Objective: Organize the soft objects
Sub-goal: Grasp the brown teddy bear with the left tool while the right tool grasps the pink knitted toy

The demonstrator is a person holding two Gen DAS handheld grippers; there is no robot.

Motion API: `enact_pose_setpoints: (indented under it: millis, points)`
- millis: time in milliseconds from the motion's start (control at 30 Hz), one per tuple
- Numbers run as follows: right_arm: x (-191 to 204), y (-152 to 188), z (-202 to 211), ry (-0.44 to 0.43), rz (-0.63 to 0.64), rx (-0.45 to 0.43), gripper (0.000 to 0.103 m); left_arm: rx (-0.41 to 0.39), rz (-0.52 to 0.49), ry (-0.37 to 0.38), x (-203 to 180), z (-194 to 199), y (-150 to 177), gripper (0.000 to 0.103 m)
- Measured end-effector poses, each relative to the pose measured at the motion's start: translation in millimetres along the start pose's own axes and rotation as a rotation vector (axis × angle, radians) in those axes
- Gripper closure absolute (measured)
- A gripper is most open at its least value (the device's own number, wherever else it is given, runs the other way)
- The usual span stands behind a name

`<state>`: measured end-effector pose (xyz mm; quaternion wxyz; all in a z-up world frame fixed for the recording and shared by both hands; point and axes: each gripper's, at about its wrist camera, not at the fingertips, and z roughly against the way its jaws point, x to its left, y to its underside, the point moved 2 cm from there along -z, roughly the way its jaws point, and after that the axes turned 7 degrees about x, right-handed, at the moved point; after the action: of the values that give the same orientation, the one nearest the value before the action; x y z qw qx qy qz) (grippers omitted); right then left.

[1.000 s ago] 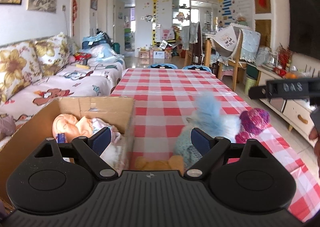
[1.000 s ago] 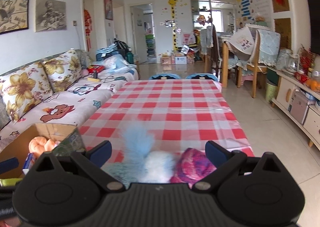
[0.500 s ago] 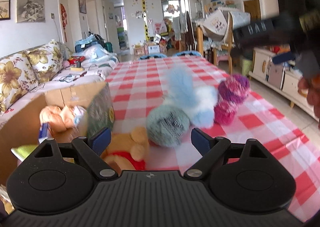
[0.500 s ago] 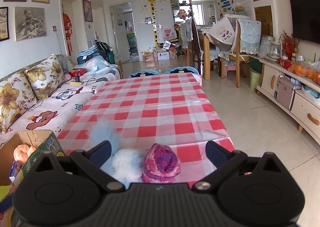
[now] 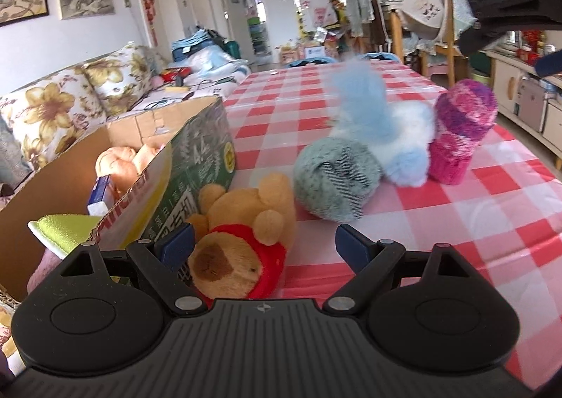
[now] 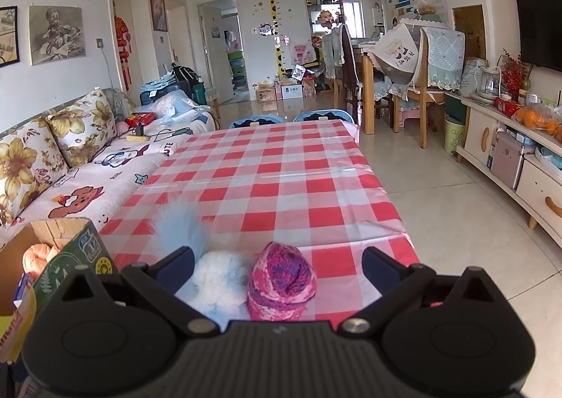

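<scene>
left gripper spread wide, nothing clamped; yellow bear plush lying partly between the fingers, crowding the left pad and well clear of the right one, head nearest the camera, red shirt showing. pressed against the bear's left flank: cardboard box, open-topped, printed wall tilted toward the plush (peach-coloured soft things and a small blue-white carton inside, a lime-green piece poking over the near corner). just past the bear, on the red-checked tablecloth: grey-green fuzzy ball, apart from the bear by a narrow strip of cloth. touching the ball's far right side: white-and-blue fluffy toy, blurred. beside that toy, further right of the bear: pink-purple knitted hat, standing upright. far right above the hat: dark body of the other gripper, cut off at the frame edge.

right gripper also gaping, holding nothing; fluffy toy and hat showing low between its fingers, neither touched. beyond the bear's cluster: bare checked cloth, then two blue chair backs at the far table edge.
</scene>
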<state>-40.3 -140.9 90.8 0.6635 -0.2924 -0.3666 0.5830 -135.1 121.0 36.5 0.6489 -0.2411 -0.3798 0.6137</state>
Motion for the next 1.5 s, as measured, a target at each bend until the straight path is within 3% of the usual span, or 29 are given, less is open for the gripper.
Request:
enact_pose_setpoints:
  millis: [400, 733, 1000, 1333, 1500]
  points:
    - [-19, 10, -34, 0.007, -0.044, 0.089, 0.001, 0.066, -0.014, 0.031, -12, -12, 3, 0.000]
    - [-22, 24, -68, -0.030, -0.079, 0.145, 0.001, 0.008, 0.017, 0.278, -19, 7, -1, 0.000]
    - [-20, 26, -77, 0.002, -0.067, 0.110, 0.002, 0.006, 0.032, 0.183, -18, -10, -4, 0.000]
    - [-18, 27, -93, -0.005, -0.049, 0.122, 0.002, 0.046, 0.044, 0.128, -15, -23, -8, 0.000]
    - [-20, 24, -94, -0.021, -0.064, 0.109, 0.016, 0.062, 0.009, 0.109, -14, -21, -7, 0.000]
